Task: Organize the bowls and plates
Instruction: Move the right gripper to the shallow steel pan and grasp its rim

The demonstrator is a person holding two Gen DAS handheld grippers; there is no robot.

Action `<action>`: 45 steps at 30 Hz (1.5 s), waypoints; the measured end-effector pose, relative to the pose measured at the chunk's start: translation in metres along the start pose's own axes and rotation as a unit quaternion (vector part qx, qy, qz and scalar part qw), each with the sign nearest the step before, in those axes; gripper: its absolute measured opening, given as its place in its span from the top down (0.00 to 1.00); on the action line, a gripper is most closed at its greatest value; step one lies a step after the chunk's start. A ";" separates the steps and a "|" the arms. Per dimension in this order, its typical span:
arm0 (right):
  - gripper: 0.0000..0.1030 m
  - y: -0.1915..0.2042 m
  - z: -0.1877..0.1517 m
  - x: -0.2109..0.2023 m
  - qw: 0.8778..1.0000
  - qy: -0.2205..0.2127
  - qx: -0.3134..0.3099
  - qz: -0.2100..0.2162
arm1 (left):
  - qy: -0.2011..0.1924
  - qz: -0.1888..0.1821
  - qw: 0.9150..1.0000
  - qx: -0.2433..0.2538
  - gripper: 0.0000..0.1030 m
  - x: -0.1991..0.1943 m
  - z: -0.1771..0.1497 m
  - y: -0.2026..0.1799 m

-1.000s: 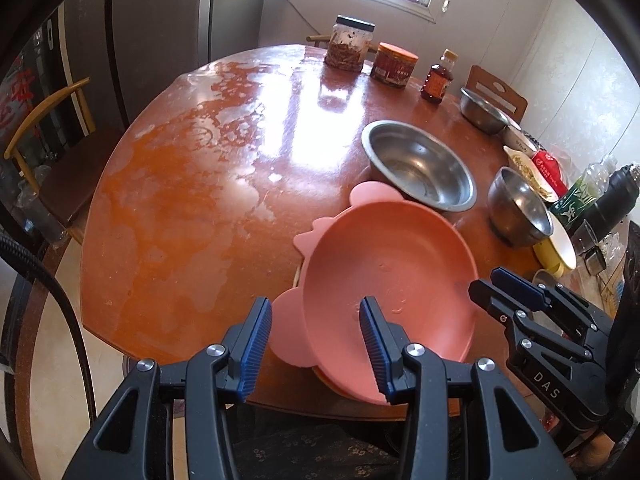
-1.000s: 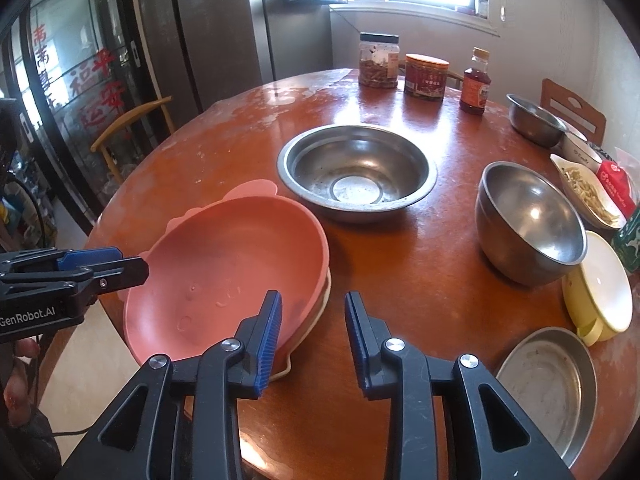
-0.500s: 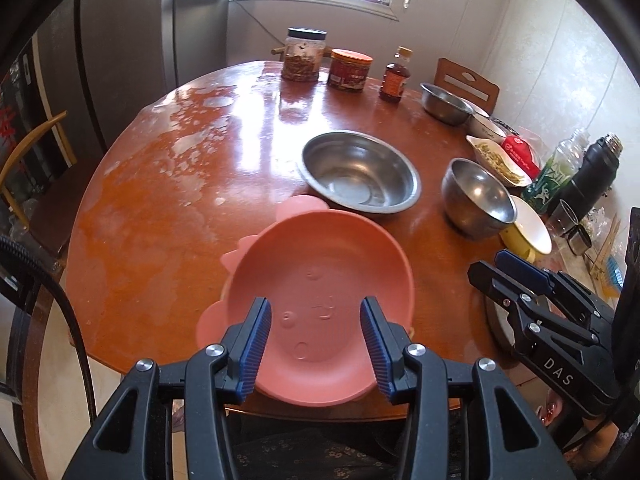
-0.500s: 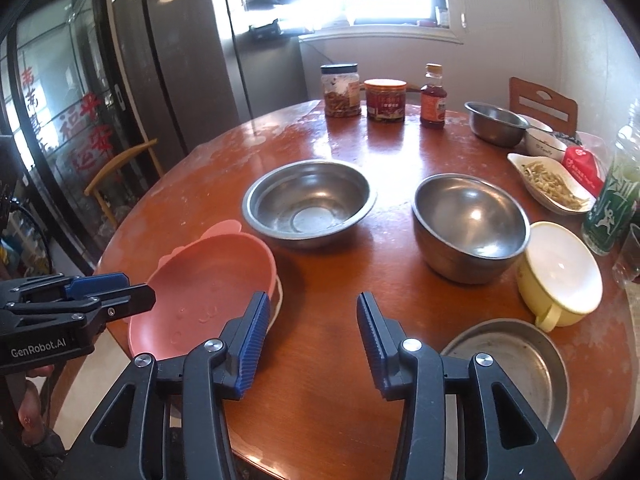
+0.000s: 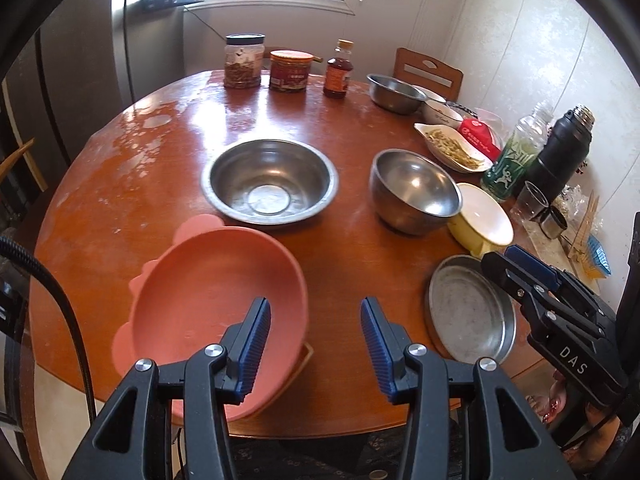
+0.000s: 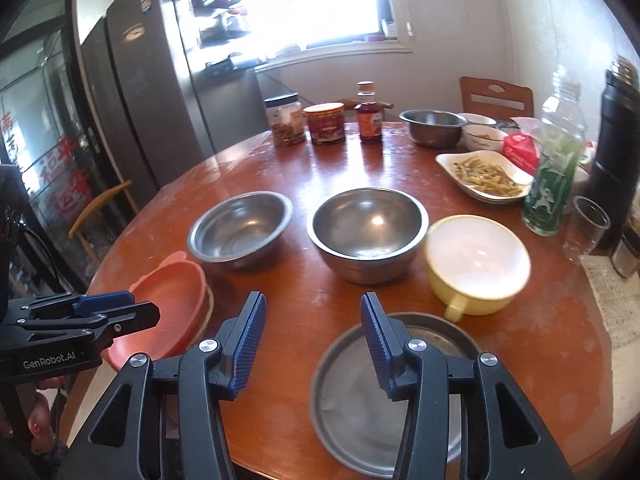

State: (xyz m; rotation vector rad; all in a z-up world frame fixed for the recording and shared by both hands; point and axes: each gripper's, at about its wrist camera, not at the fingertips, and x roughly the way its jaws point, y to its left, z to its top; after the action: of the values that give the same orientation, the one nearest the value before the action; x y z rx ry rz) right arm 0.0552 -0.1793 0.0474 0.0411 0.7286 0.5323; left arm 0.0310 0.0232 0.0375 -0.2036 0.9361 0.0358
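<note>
Round and reddish, the wooden surface (image 5: 120, 184) carries the pink plate (image 5: 216, 304) at its near edge, partly overhanging, resting on a paler plate whose shape is mostly hidden. Both left tongs (image 5: 316, 344) and right tongs (image 6: 314, 340) are released and hold nothing, the right's jaws opening. A careless nudge could tip the pink plate off. The flat metal plate (image 6: 400, 396) is partly blocked.

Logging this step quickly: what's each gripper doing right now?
Left gripper: open, holding nothing.
Right gripper: jaws opening, nothing between them.
</note>
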 end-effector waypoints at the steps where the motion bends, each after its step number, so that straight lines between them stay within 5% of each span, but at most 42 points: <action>1: 0.51 -0.008 -0.001 -0.003 1.000 -0.001 0.006 -0.003 | 0.001 -0.004 1.000 0.004 0.54 0.002 0.000 -0.005; 18: 0.51 -0.086 -0.028 -0.018 0.996 0.022 0.053 -0.070 | 0.039 -0.036 0.997 0.047 0.54 0.047 0.000 -0.067; 45: 0.65 -0.099 -0.063 0.019 0.990 0.101 0.064 -0.073 | 0.084 -0.041 0.994 0.061 0.54 0.097 -0.017 -0.092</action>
State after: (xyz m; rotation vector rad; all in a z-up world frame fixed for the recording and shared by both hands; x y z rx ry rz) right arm 0.0716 -0.2653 -0.0332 0.0538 0.9555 0.3522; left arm 0.0860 -0.0755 -0.0356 -0.1328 1.0923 -0.1147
